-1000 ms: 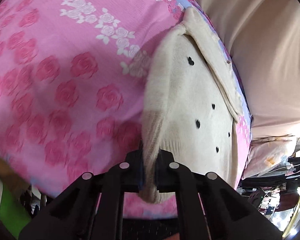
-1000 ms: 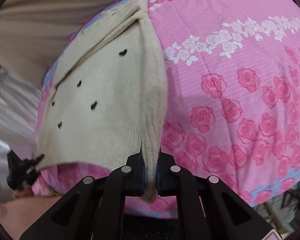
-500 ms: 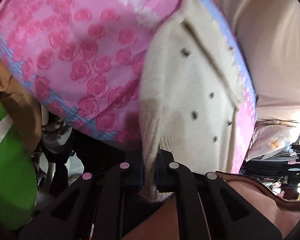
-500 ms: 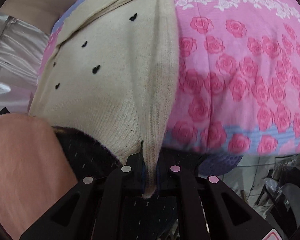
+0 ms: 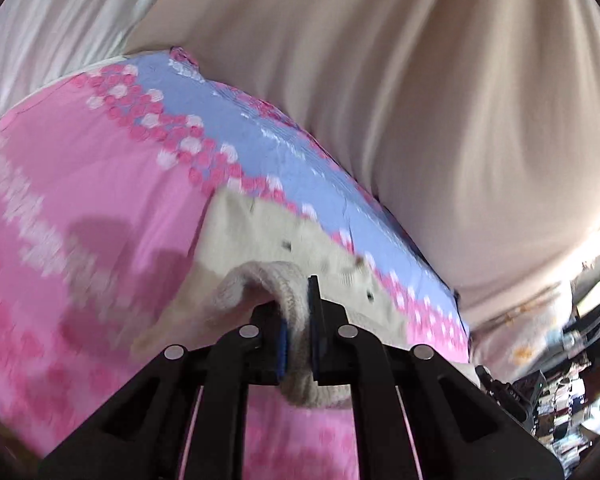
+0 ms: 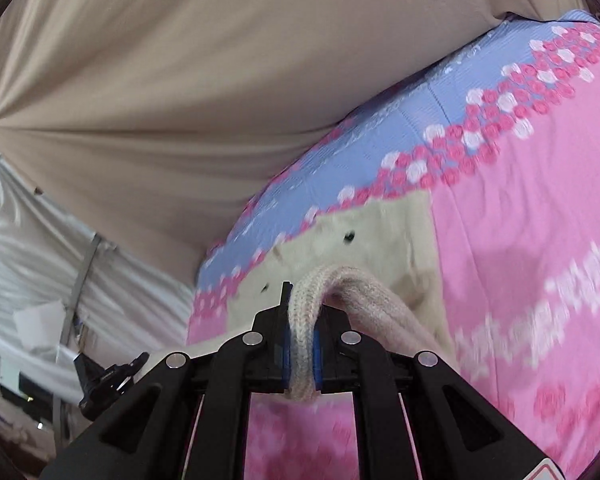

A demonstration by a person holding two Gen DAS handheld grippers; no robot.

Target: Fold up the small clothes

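Beige drapery [image 5: 440, 100] fills the upper part of the left wrist view, and under it runs a pink rose-print bedsheet [image 5: 80, 208] with a blue border band. On that sheet lies the cream sweater [image 5: 252, 236], dotted with small dark marks. The left gripper [image 5: 298, 344] is clamped on the ribbed hem, a thick roll of knit squeezed between its blue pads, with the hem arching up and forward over the part of the garment that lies flat. Motion blur softens this view, so how far the raised edge reaches toward the far end is hard to say.

Pale sheeting and clutter show at the left of the right wrist view, with the same beige cloth above and the bedsheet [image 6: 520, 220] to the right. The right gripper [image 6: 302, 350] is likewise closed on a ribbed hem corner, the knit curling away from the jaws over the sweater [image 6: 380, 228] body.

Judging by this, the step in hand is the bottom-to-top fold, both hem corners carried together. The next move calls for bringing both corners level toward the far edge near the blue border, lowering them evenly so the layers lie square, then letting go without dragging the top layer back.
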